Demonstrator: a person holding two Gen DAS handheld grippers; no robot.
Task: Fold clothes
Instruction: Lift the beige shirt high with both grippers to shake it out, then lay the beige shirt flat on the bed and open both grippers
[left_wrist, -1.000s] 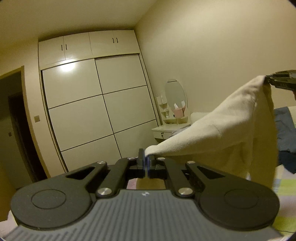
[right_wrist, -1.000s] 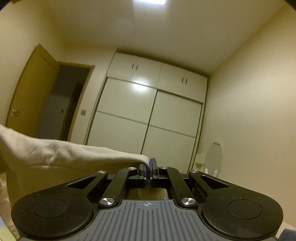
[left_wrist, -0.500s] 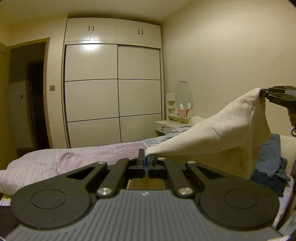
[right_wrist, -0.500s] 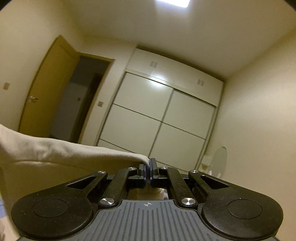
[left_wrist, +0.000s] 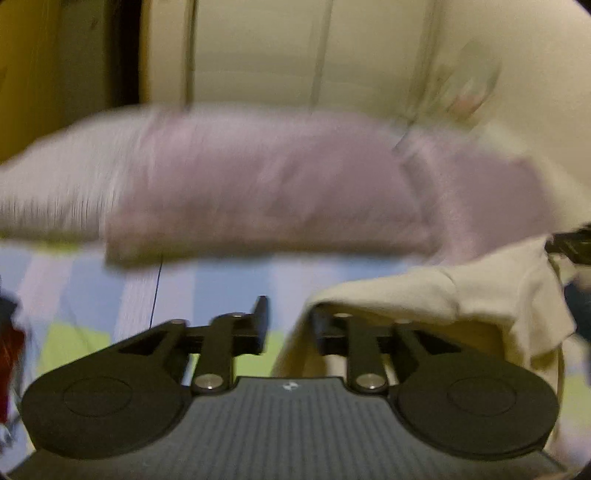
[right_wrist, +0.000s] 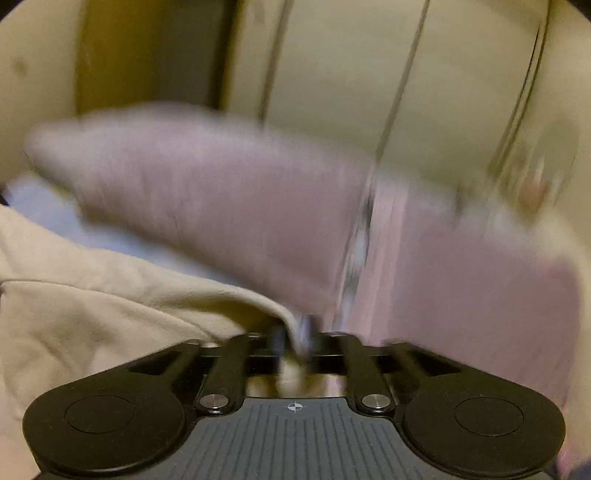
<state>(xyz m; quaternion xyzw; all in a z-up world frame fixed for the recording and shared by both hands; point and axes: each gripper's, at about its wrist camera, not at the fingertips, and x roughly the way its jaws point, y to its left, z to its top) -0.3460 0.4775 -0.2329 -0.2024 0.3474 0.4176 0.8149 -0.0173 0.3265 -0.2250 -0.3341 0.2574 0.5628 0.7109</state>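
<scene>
While both views are motion-blurred, the left gripper (left_wrist: 286, 319) clearly has its fingers (left_wrist: 261, 317) spread apart, with nothing between them. Cream garment (left_wrist: 461, 291) drapes over the right-hand finger of that gripper and runs off toward 3 o'clock, where its far corner meets a dark object at the frame edge, too blurred to identify. Garment hangs down at 4 o'clock over the gripper body. Striped bed sheet (left_wrist: 207, 284), in blue, white and green bands, fills the space beyond the open fingers. Pink blanket (left_wrist: 258, 184) lies bunched across the bed from 9 to 2 o'clock. White wardrobe (left_wrist: 258, 48) stands behind at 12 o'clock, dark doorway at 11 o'clock.

Right wrist view: right gripper (right_wrist: 295, 341) has its fingers (right_wrist: 279, 341) nearly together, pinching a corner of the cream garment (right_wrist: 110, 314). Fabric spreads from the fingertips toward 9 o'clock and fills the lower-left of the frame, loose and folded over itself. Pink blanket (right_wrist: 240, 199) sits beyond it from 10 to 3 o'clock. Wardrobe (right_wrist: 351, 74) panels show at 12 to 1 o'clock.
</scene>
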